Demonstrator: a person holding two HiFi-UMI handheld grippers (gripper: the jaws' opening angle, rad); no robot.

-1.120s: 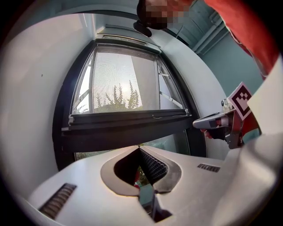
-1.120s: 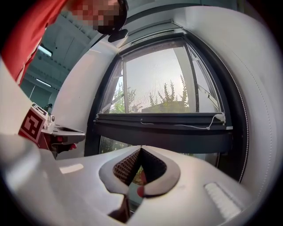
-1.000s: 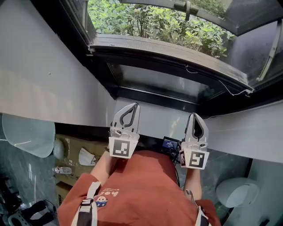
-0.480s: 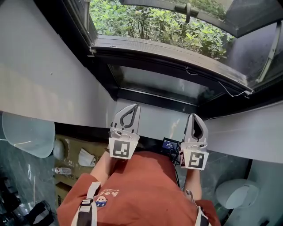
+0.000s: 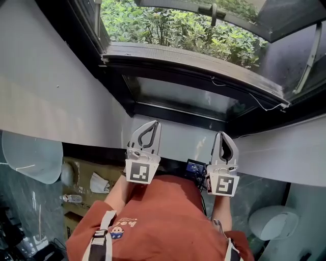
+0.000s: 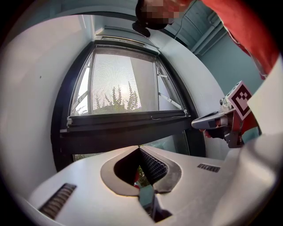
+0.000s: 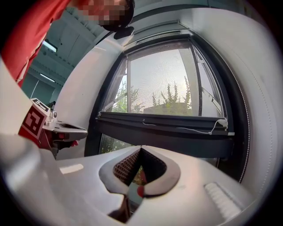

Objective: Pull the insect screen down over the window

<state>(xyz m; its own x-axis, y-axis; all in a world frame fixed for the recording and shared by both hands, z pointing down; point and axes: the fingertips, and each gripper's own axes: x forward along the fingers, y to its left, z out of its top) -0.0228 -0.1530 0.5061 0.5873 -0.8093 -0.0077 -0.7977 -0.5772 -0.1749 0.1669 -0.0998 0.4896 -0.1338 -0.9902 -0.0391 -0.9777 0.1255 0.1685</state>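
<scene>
The window has a dark frame [image 5: 193, 66] with green bushes behind it. A dark crossbar [image 6: 128, 121] runs across it, and a thin white cord [image 7: 185, 128] lies along the bar. Above the bar, both gripper views show a fine mesh-like pattern [image 6: 115, 75] over the opening. Below the bar is a lower glass pane [image 5: 183, 97]. My left gripper [image 5: 153, 124] and right gripper [image 5: 224, 134] are held side by side close to my chest. They point at the window and stay well short of it. Both are shut with nothing between the jaws.
White wall surfaces [image 5: 51, 97] flank the window on both sides. An outward-opened sash with a handle [image 5: 214, 7] is at the top. Below left are a cardboard box [image 5: 84, 178], a water bottle [image 5: 71, 197] and a pale round shape [image 5: 30, 155]. Another white round object [image 5: 272, 222] is at lower right.
</scene>
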